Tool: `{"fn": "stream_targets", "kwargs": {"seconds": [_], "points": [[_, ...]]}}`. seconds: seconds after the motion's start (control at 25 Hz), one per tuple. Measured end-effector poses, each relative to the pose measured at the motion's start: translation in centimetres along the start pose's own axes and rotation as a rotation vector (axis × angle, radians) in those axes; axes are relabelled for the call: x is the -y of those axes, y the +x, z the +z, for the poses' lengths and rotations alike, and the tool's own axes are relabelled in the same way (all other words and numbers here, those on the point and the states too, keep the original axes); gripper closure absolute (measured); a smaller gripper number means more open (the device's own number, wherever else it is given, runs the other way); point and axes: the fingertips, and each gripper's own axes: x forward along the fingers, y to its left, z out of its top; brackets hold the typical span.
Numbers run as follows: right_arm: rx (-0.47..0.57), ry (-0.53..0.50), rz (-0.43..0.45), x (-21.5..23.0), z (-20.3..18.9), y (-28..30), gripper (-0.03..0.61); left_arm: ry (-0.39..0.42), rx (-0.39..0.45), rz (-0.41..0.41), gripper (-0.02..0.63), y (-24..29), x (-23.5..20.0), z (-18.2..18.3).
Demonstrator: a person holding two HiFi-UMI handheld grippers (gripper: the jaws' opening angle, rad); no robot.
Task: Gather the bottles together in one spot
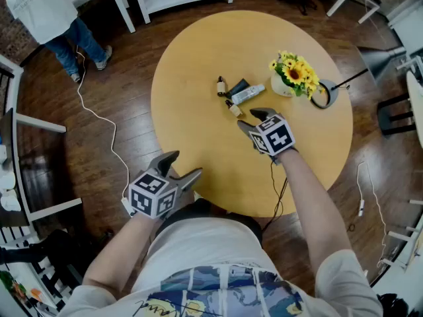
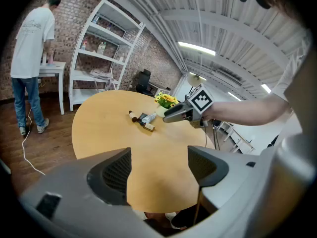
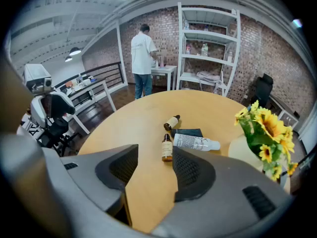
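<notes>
Smooth matt table (image 1: 198,111), seemingly wood

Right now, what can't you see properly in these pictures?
- Print on the small brown bottles: too small, every view.
- Dark flat thing: partly under the clear bottle, right gripper view.
- Vase: right gripper's body covers its base.
- Person: cut by head view's top edge.

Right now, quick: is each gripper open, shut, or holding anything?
Left gripper: open, holding nothing.
Right gripper: open, holding nothing; a small brown bottle lies just ahead of its jaws.
</notes>
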Motion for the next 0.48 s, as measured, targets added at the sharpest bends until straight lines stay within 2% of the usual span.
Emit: {"fn": "stream_targets", "kwargs": {"seconds": [0.28,0.48], "points": [[-0.112,0.013,-0.010,2.2,-2.0,7.3,0.339,0.004,-0.022,-0.001,0.279,0.2,-1.0,-0.5],[-0.166,0.029,-0.011,3.6,-3.2,9.6,0.344,-0.006,-0.029,-0.007,0.279,0.8,-1.0,-0.4]]}}
